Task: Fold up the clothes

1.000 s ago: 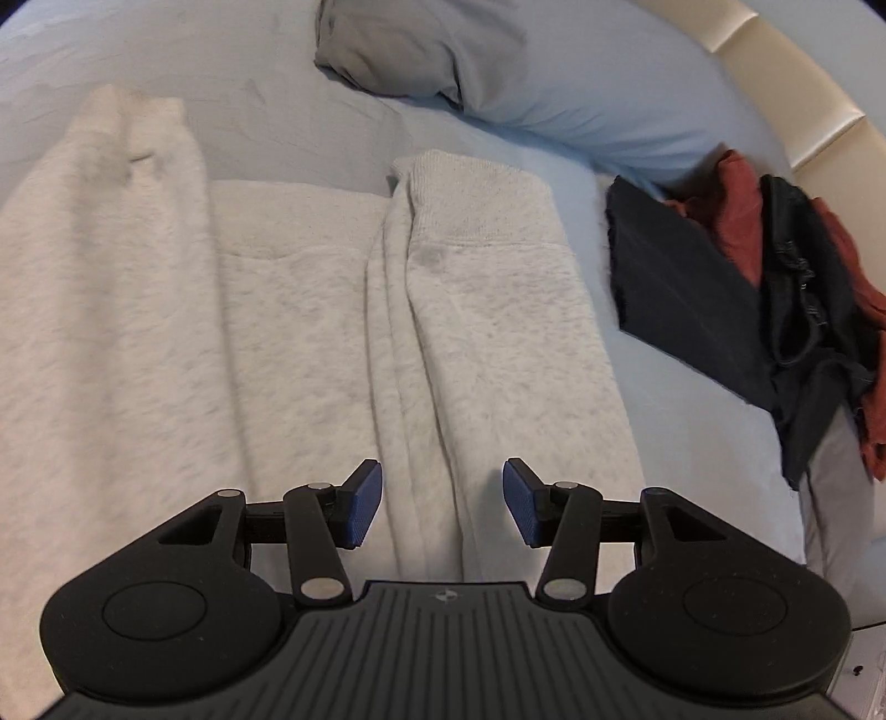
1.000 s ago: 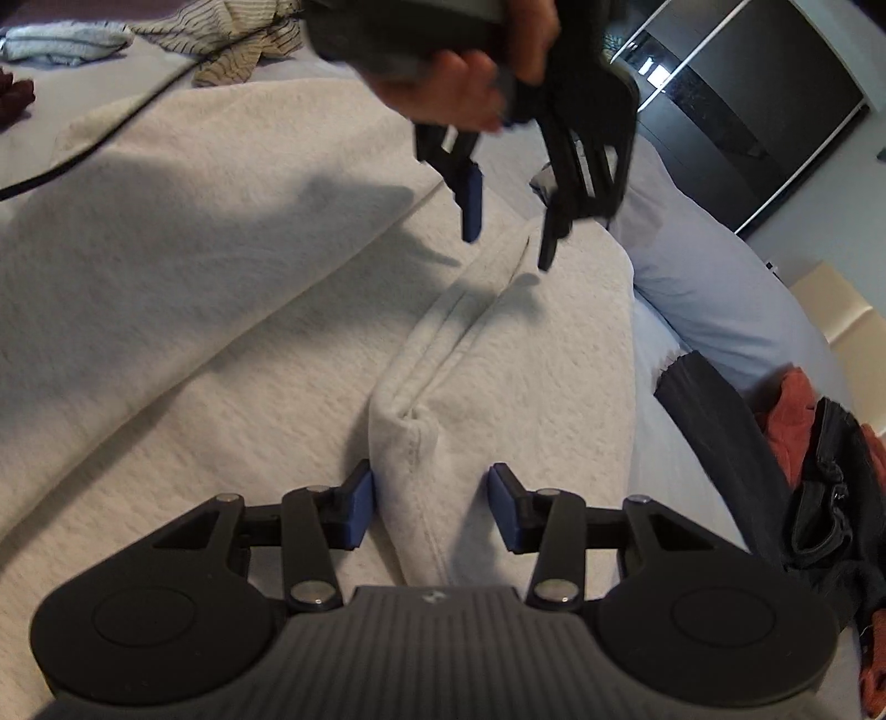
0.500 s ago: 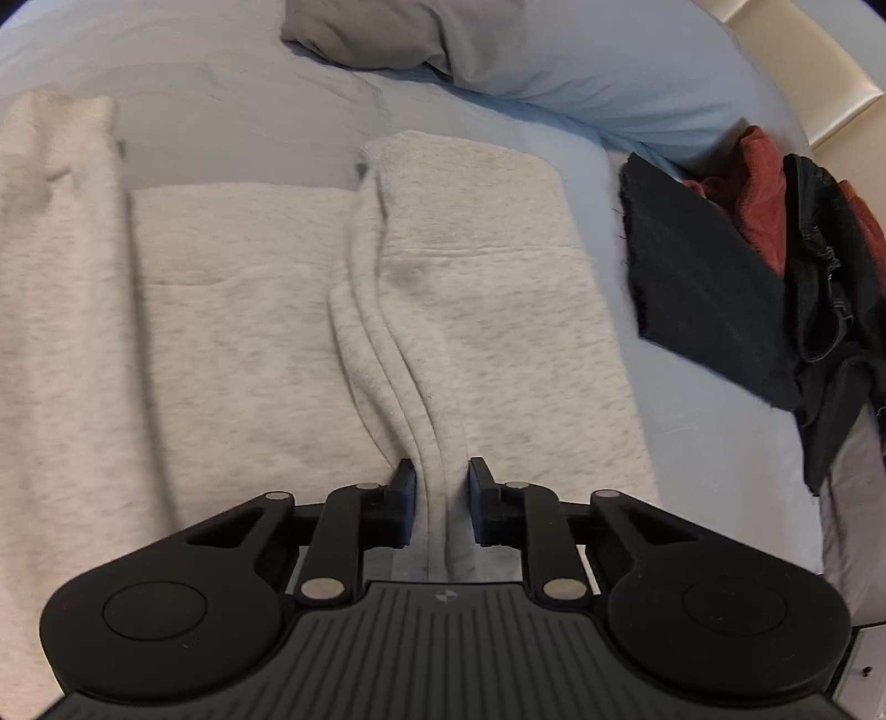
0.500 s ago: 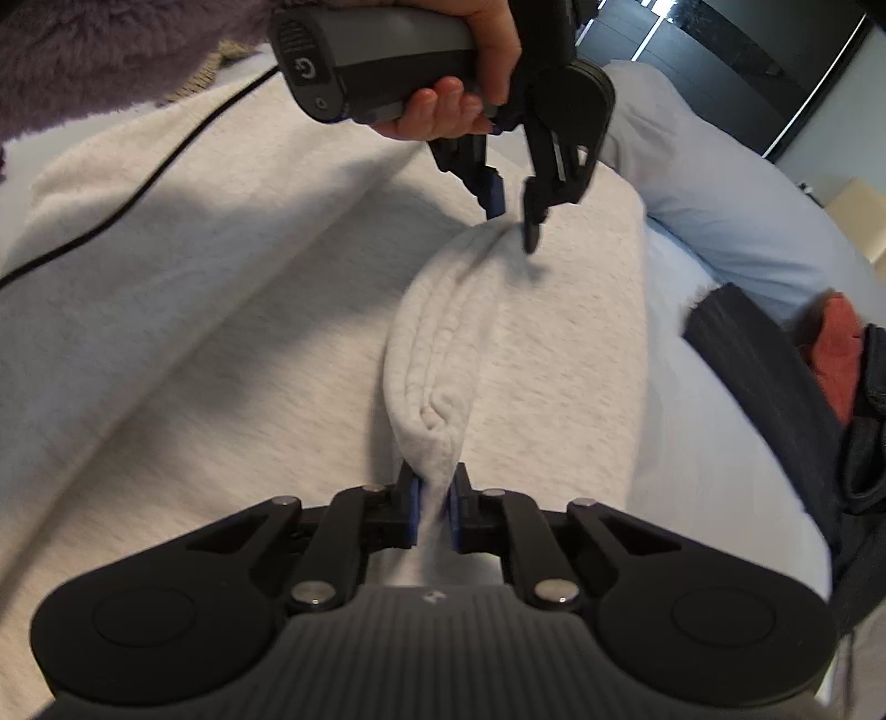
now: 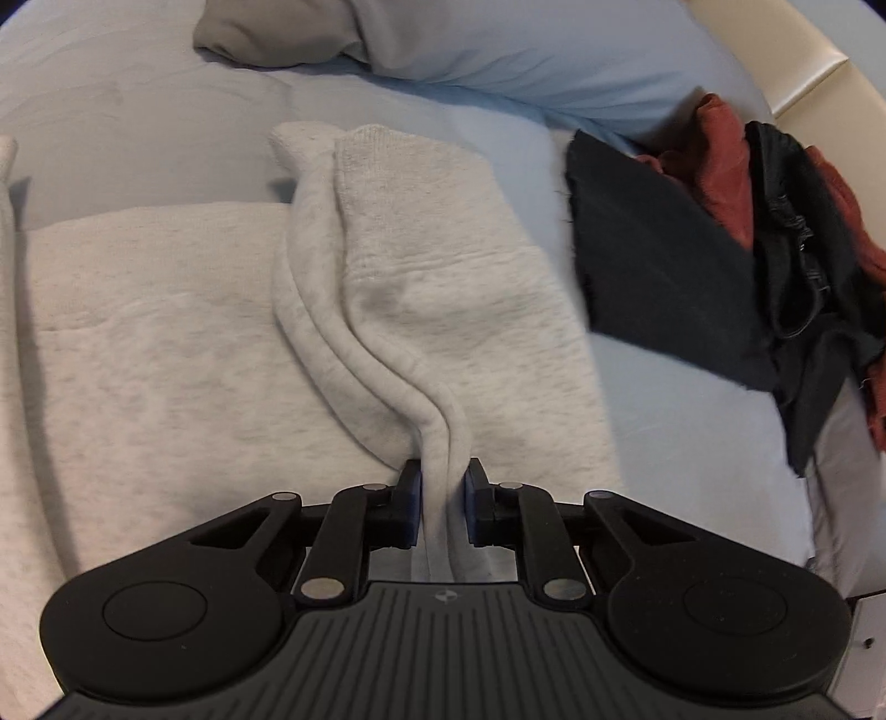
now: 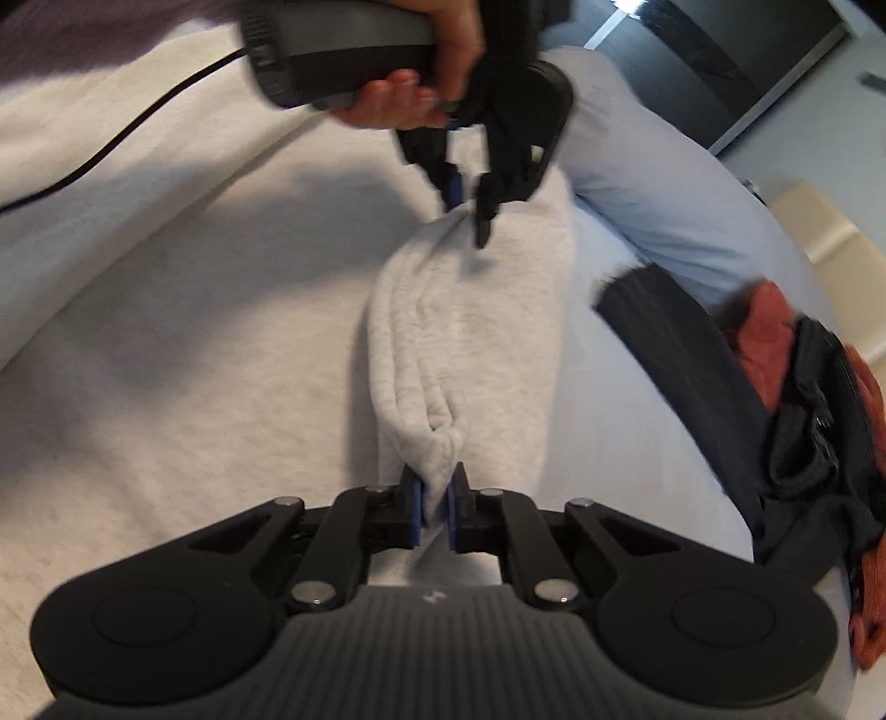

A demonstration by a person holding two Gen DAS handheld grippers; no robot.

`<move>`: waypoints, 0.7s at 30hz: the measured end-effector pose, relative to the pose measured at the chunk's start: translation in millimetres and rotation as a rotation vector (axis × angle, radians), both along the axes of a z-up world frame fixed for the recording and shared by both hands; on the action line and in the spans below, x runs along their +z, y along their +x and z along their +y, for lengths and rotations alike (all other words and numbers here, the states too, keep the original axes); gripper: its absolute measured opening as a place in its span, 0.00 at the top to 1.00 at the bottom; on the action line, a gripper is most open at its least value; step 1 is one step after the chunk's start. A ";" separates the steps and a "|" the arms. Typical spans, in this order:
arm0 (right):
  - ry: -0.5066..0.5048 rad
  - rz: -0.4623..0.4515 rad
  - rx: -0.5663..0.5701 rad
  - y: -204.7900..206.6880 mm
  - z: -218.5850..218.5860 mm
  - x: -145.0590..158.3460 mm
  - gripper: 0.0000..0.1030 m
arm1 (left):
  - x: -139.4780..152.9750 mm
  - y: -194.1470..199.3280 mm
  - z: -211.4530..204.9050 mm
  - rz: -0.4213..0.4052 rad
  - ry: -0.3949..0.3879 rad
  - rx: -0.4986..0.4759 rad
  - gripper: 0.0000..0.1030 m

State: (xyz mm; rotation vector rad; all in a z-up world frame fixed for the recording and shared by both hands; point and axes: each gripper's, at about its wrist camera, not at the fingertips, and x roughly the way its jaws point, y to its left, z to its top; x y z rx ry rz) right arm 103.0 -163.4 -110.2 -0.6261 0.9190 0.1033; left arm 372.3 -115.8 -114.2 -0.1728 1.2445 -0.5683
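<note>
A light grey sweatshirt [image 5: 166,343] lies spread on the bed, with one sleeve [image 5: 443,266] folded in along its right side. My left gripper [image 5: 443,493] is shut on the bunched edge of that sleeve, whose ridges run up between the blue pads. In the right wrist view the same sleeve [image 6: 470,332] stretches between both grippers. My right gripper [image 6: 436,501] is shut on its near end. Farther up, the left gripper [image 6: 468,207] pinches the far part, held by a hand [image 6: 410,99].
A pale blue sheet [image 5: 138,111] covers the bed, with a blue pillow [image 5: 526,50] and a grey cloth [image 5: 277,27] at the head. Dark and rust-red clothes [image 5: 720,232] are piled to the right, near the cream headboard [image 5: 803,50]. A black cable [image 6: 111,144] crosses the sweatshirt.
Both grippers went from open around the sleeve's folded edge to shut on it. The sleeve's edge has lifted into a ridge and pulled leftward over the sweatshirt's body.
</note>
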 end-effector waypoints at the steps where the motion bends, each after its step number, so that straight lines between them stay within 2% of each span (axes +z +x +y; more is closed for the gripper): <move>1: -0.006 0.011 0.015 -0.2 1.8 -3.6 0.90 | -1.5 0.9 3.3 0.009 -0.013 0.007 0.85; 3: -0.004 0.014 0.039 -2.2 2.5 -5.2 0.90 | -0.3 4.1 11.4 0.008 -0.036 0.034 0.78; 6: 0.060 0.029 0.059 -5.0 1.6 -1.6 0.89 | 5.2 13.0 19.4 -0.015 -0.026 0.066 0.76; 8: 0.064 0.035 0.081 -8.1 6.0 -1.9 0.84 | 11.6 15.4 21.1 -0.034 -0.001 0.074 0.75; 11: 0.081 0.060 0.118 -13.1 13.4 -1.1 0.62 | 24.1 13.6 23.0 -0.075 0.033 0.055 0.70; 14: 0.097 0.075 0.140 -17.5 19.8 1.7 0.60 | 40.3 7.9 37.9 -0.118 0.056 0.075 0.58; 19: 0.148 0.058 0.119 -24.1 26.3 16.0 0.56 | 69.8 -18.0 81.7 -0.188 0.094 0.100 0.54; 21: 0.156 0.036 0.118 -28.8 34.6 21.6 0.50 | 81.5 -34.7 107.8 -0.219 0.101 0.125 0.52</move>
